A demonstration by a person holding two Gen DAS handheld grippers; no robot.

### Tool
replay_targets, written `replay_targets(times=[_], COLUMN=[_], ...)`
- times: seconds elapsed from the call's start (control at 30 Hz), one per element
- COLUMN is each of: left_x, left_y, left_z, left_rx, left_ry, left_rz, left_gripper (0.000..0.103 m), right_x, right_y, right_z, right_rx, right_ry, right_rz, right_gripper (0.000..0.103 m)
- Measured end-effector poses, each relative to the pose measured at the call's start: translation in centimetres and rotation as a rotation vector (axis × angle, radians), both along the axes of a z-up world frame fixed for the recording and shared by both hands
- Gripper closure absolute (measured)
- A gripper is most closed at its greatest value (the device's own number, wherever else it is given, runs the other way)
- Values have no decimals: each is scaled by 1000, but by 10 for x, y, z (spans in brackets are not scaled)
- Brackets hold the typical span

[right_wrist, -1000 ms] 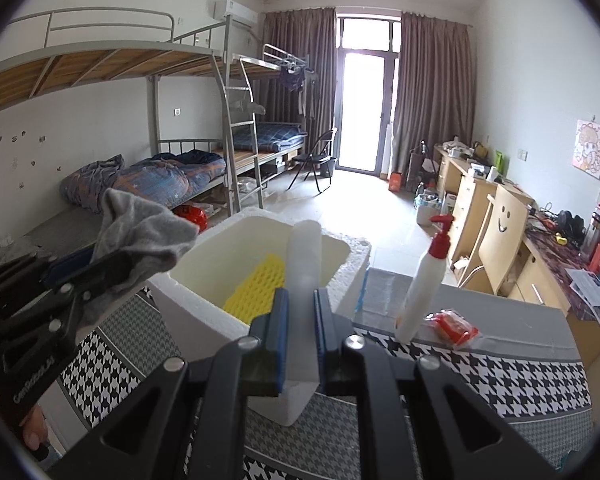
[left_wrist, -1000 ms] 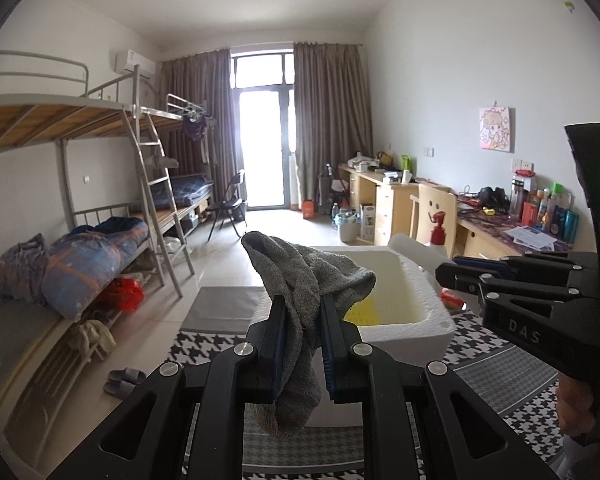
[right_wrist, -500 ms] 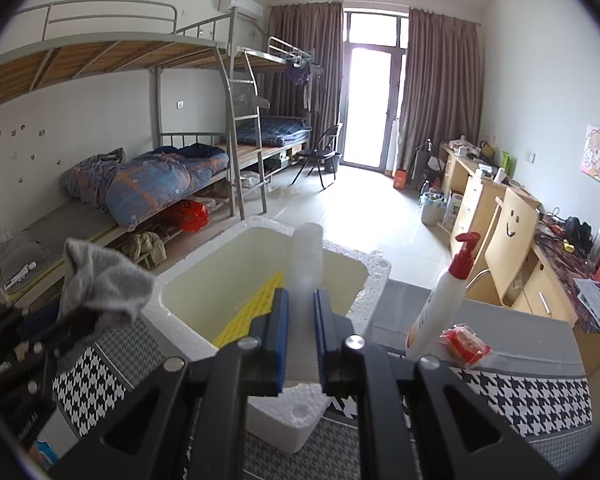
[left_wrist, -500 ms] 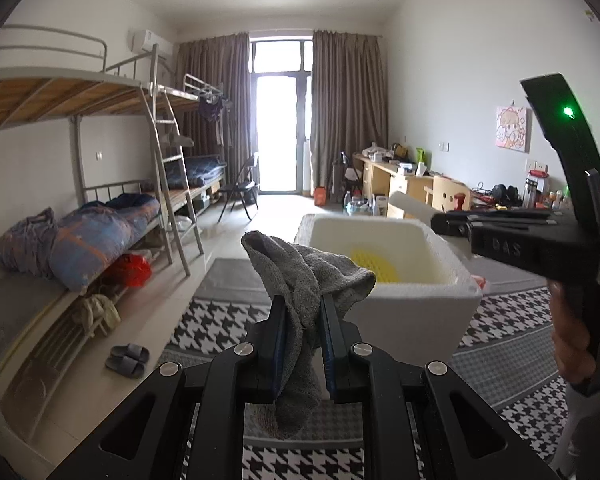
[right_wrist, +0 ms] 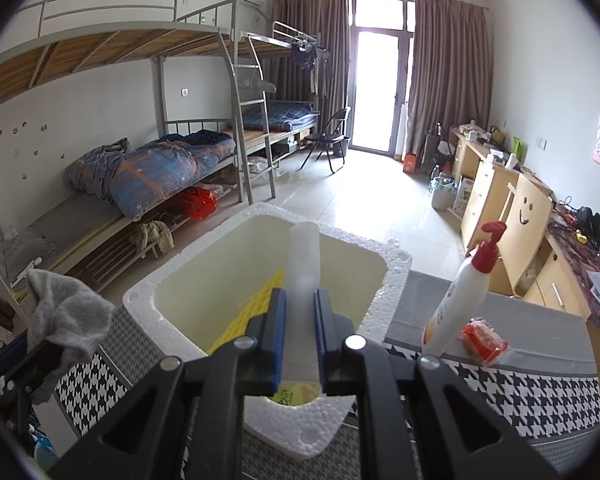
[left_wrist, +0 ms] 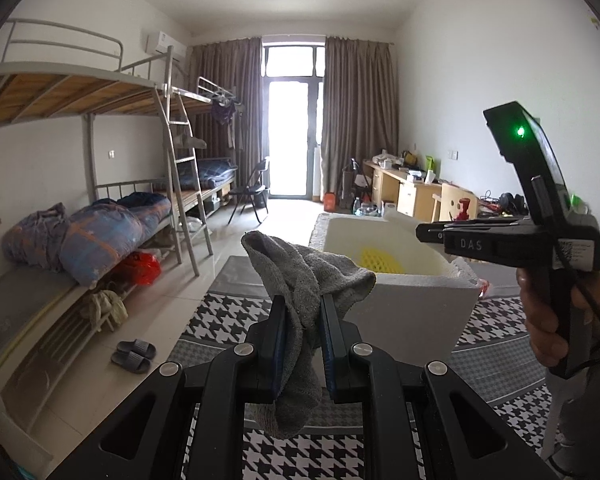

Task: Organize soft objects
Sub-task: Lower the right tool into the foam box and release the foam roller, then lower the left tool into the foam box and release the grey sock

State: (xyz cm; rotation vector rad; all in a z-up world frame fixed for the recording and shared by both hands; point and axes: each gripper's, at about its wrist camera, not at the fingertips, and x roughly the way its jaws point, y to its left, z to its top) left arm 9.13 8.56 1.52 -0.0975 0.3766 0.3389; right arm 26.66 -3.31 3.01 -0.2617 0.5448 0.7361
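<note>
My right gripper (right_wrist: 300,312) clamped a white foam tube (right_wrist: 303,264) at frame centre above the foam box (right_wrist: 392,280), yellow mesh (right_wrist: 256,304) inside, grey cloth (right_wrist: 66,312) in my left gripper (right_wrist: 40,356) lower left, pump bottle (right_wrist: 464,296) and red packet (right_wrist: 483,340) right.

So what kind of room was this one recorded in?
Most likely a shared dormitory room: metal bunk beds with ladders line one wall, a row of wooden desks lines the other, and curtains frame a balcony door.
</note>
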Motion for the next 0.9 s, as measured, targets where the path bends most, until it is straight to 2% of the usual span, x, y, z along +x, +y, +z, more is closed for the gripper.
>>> replay_targets(times=[0.13, 0.23, 0.27, 0.3, 0.33, 0.43, 0.9], left_x=[-1, -1, 0, 1, 1, 4, 26], left_y=[0, -2, -2, -2, -2, -2, 1], left_z=[0, 1, 1, 2, 3, 4, 14], left_rx=[2, 6, 8, 10, 12, 18, 28], left_ry=[-4, -3, -4, -6, -6, -8, -8], left_rz=[7, 5, 3, 2, 1, -4, -34], left_gripper=[86, 86, 86, 86, 86, 86, 86], right_x=[1, -1, 0, -1, -5, -14, -12], right_y=[2, 6, 6, 7, 6, 4, -14], right_z=[-2, -4, -4, -5, -3, 0, 5], right_rx=[1, -9, -20, -32, -28, -24, 14], right_ry=[3, 11, 15, 12, -9, -78, -54], right_rz=[10, 42, 48, 49, 53, 51, 41], right_gripper=[85, 66, 47, 33, 30, 29, 28])
